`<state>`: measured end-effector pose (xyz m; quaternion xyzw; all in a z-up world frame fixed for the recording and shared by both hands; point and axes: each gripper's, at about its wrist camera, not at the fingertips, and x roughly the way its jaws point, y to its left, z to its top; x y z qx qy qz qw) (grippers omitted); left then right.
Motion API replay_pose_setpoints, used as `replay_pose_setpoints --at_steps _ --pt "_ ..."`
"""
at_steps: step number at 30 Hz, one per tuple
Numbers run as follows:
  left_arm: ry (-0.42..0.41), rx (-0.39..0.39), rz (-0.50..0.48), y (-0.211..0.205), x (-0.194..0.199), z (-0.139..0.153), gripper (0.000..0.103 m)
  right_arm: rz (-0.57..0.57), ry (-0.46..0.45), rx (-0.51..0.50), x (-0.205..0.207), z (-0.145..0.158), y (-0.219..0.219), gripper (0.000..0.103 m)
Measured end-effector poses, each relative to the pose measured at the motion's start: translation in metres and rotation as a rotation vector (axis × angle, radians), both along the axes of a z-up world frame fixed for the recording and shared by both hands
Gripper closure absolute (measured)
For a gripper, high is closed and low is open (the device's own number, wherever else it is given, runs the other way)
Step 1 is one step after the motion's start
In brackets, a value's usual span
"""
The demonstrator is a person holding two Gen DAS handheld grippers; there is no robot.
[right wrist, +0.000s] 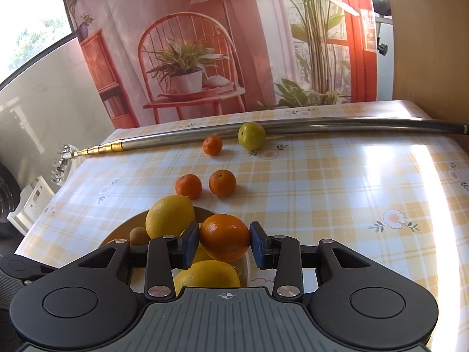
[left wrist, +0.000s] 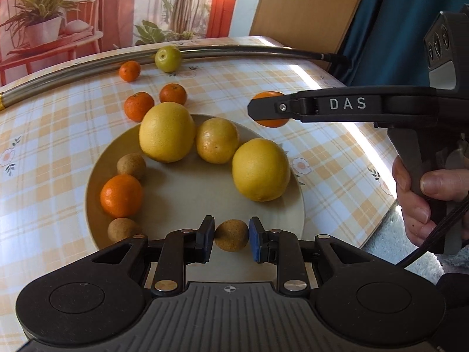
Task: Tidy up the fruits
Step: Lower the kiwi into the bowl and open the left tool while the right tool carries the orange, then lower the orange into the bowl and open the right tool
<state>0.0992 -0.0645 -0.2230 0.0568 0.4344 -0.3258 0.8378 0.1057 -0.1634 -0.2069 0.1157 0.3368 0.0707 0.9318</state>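
Plate [left wrist: 296, 205] on the table already holds several fruits; left claw [left wrist: 231, 236] grips a small brown fruit [left wrist: 231, 236] over it, right claw [right wrist: 224, 242] clasps an orange [right wrist: 224, 242], four fruits wait beyond.

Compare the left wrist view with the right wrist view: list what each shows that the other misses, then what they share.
Only the left wrist view shows the left gripper shut on a small brown fruit, the whole plate, and the person's hand on the right gripper's handle. Only the right wrist view shows the right gripper front on, clamping an orange, plus the pole's comb-like tip. Both show the green fruit, three loose mandarins, the yellow citrus and the metal pole.
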Motion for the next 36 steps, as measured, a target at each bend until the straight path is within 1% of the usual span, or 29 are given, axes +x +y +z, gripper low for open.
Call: replay_pose_setpoints --at_steps 3,6,11,14,17,19,20,21,22,23,25,27,28,29,33,36 --pt "0.01 -0.013 -0.034 -0.01 0.004 -0.006 0.076 -0.005 0.001 -0.001 0.0 -0.001 -0.002 0.069" --pt "0.054 -0.055 -0.034 -0.015 0.013 -0.01 0.076 -0.009 -0.001 -0.002 0.0 -0.001 -0.003 0.069" --pt "0.093 -0.099 -0.04 -0.02 0.019 -0.014 0.076 -0.014 -0.003 0.0 0.0 -0.001 -0.005 0.069" --pt "0.1 -0.111 -0.046 -0.023 0.021 -0.015 0.076 -0.014 -0.003 0.0 0.0 -0.001 -0.005 0.069" --pt "0.098 -0.105 -0.065 -0.026 0.023 -0.015 0.076 -0.014 -0.004 -0.001 0.0 -0.001 -0.005 0.069" --pt "0.102 -0.106 -0.062 -0.026 0.023 -0.016 0.071 -0.013 -0.005 -0.002 -0.001 -0.001 -0.006 0.069" --pt "0.103 -0.112 -0.05 -0.023 0.023 -0.015 0.064 -0.013 -0.006 -0.001 -0.001 -0.001 -0.006 0.069" --pt "0.098 -0.117 -0.035 -0.019 0.022 -0.014 0.059 -0.013 -0.006 -0.001 -0.001 -0.002 -0.006 0.069" --pt "0.091 -0.123 -0.021 -0.016 0.022 -0.013 0.052 -0.013 -0.006 0.0 -0.001 -0.002 -0.006 0.069" --pt "0.08 -0.13 -0.004 -0.012 0.021 -0.01 0.048 -0.013 -0.006 0.001 -0.001 -0.001 -0.006 0.069" --pt "0.052 -0.141 0.018 -0.002 0.019 -0.003 0.047 -0.011 -0.006 0.002 -0.001 -0.001 -0.006 0.069" --pt "0.003 -0.136 0.053 0.009 0.015 0.007 0.041 0.0 -0.004 0.002 0.0 0.0 -0.004 0.069" --pt "-0.024 -0.132 0.08 0.016 0.014 0.012 0.034 0.008 -0.003 -0.001 0.001 0.001 -0.001 0.069" --pt "-0.052 -0.131 0.112 0.024 0.013 0.017 0.03 0.017 -0.003 -0.007 0.002 0.002 0.001 0.069" --pt "-0.127 -0.135 0.249 0.058 0.011 0.037 0.025 0.069 0.001 -0.018 0.009 0.005 0.014 0.069" --pt "-0.215 -0.09 0.337 0.077 0.01 0.05 0.02 0.136 0.018 -0.034 0.017 0.005 0.031 0.069"
